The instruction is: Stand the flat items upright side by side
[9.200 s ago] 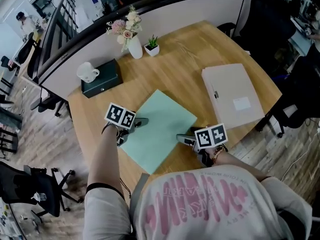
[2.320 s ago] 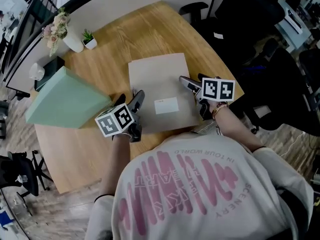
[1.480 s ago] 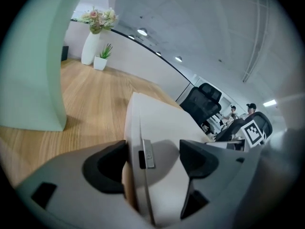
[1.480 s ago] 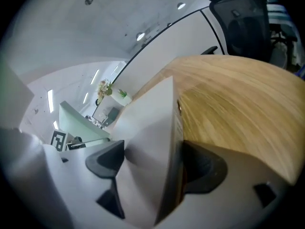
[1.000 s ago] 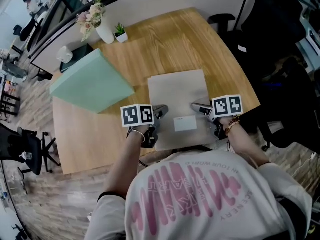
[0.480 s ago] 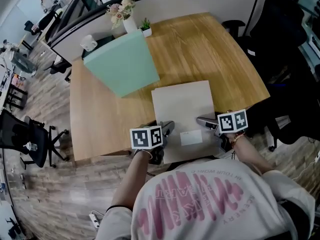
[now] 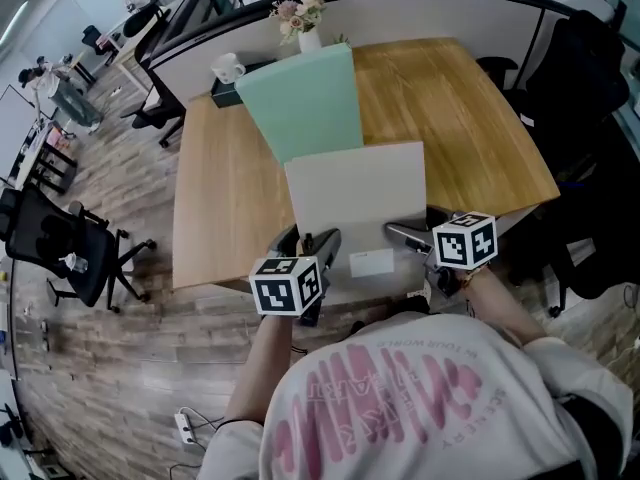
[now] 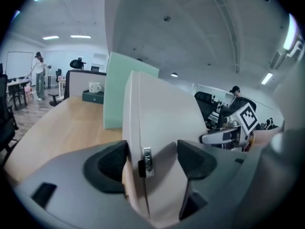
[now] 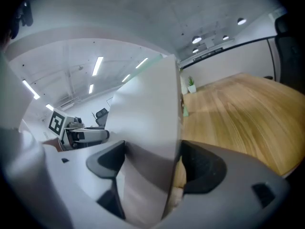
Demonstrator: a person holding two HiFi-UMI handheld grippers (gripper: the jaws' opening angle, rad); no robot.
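A mint-green flat box (image 7: 303, 98) stands upright at the back of the wooden table (image 7: 470, 118). In front of it a beige flat case (image 7: 355, 198) is held up nearly upright, label (image 7: 372, 263) toward me. My left gripper (image 7: 318, 248) is shut on its left edge and my right gripper (image 7: 400, 234) on its right edge. In the left gripper view the case (image 8: 157, 123) fills the gap of the left gripper (image 8: 150, 159), beside its metal clasp (image 8: 146, 159), with the green box (image 8: 116, 89) behind. In the right gripper view the right gripper (image 9: 152, 163) clamps the case (image 9: 152, 109).
A flower vase (image 7: 303, 13), a white mug (image 7: 228, 66) and a dark box (image 7: 222, 90) stand at the table's back left by the partition. Black office chairs stand at the left (image 7: 70, 253) and right (image 7: 590, 88). The table's near edge is close to my grippers.
The beige case has gone from lying flat to tilted up nearly upright between both grippers. The head view has shifted, and the green box still stands behind it.
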